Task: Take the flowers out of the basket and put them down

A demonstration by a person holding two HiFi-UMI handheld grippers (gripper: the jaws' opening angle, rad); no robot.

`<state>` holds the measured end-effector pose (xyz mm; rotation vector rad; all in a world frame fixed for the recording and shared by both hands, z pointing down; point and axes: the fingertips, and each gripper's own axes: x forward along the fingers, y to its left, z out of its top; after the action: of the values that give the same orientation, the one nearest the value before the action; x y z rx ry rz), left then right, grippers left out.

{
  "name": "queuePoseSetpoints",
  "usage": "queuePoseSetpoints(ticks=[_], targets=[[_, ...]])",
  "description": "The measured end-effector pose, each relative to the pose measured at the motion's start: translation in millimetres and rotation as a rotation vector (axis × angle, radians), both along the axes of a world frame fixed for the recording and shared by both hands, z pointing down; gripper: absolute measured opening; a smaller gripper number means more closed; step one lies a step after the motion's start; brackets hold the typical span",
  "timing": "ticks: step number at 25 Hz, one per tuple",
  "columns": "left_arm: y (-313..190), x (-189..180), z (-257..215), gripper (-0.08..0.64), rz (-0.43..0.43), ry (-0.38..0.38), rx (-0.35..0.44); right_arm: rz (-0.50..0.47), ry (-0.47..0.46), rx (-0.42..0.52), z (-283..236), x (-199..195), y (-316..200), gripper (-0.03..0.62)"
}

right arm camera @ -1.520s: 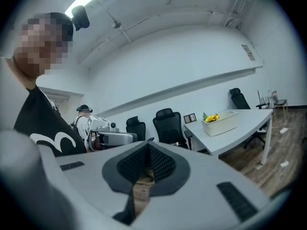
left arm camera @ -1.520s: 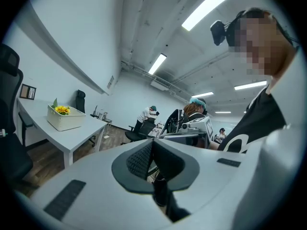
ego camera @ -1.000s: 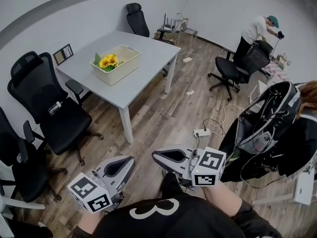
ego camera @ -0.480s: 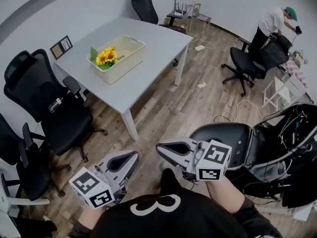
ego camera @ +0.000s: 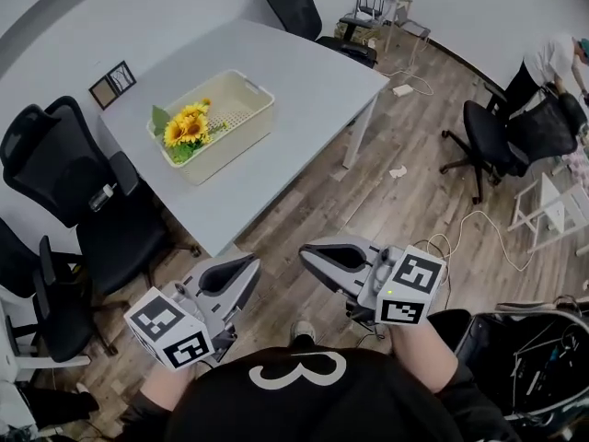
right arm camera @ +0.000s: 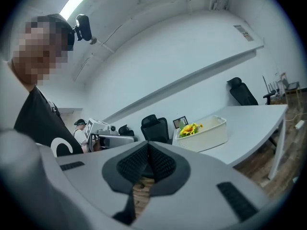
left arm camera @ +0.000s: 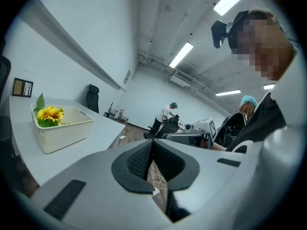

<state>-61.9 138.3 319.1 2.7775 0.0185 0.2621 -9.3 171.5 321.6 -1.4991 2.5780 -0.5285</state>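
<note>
Yellow sunflowers (ego camera: 184,127) with green leaves lie in the left end of a cream plastic basket (ego camera: 235,109) on the grey table (ego camera: 304,81). The flowers (left arm camera: 49,113) and basket (left arm camera: 67,131) show far left in the left gripper view; the right gripper view has the flowers (right arm camera: 190,128) and basket (right arm camera: 208,134) at mid right. My left gripper (ego camera: 241,270) is shut and holds nothing, well short of the table. My right gripper (ego camera: 317,254) is also shut and holds nothing, at about the same distance over the floor.
Black office chairs (ego camera: 69,168) stand left of the table, another (ego camera: 293,3) behind it and one (ego camera: 502,141) at right. A small framed picture (ego camera: 115,83) sits on the table's far left corner. A person (ego camera: 552,58) stands at far right. Cables (ego camera: 460,233) lie on the wooden floor.
The view has swung left and closer to the table; the basket now lies nearer. Both grippers stay shut and level in front of me.
</note>
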Motion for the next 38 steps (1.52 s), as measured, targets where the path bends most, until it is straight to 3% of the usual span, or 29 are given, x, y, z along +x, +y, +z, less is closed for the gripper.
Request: queuePoseSetpoints(ticks=[7, 14, 20, 27, 38], targets=[[-39.6, 43.1, -1.9, 0.012, -0.063, 0.005, -0.044, -0.004, 0.016, 0.029, -10.1, 58.1, -35.0, 0.008], [-82.3, 68.3, 11.5, 0.012, -0.043, 0.002, -0.065, -0.002, 0.012, -0.005, 4.9, 77.8, -79.5, 0.008], [-150.2, 87.8, 23.3, 0.012, -0.048, -0.007, -0.094, 0.006, -0.021, -0.038, 18.1, 98.0, -142.7, 0.009], [-252.9, 86.7, 34.4, 0.012, -0.095, -0.011, -0.111, -0.064, -0.015, -0.076, 32.0, 94.0, -243.9, 0.009], [-343.7, 41.8, 30.7, 0.012, -0.223, 0.021, -0.113, -0.249, 0.186, -0.057, 20.6, 57.2, -356.2, 0.009]])
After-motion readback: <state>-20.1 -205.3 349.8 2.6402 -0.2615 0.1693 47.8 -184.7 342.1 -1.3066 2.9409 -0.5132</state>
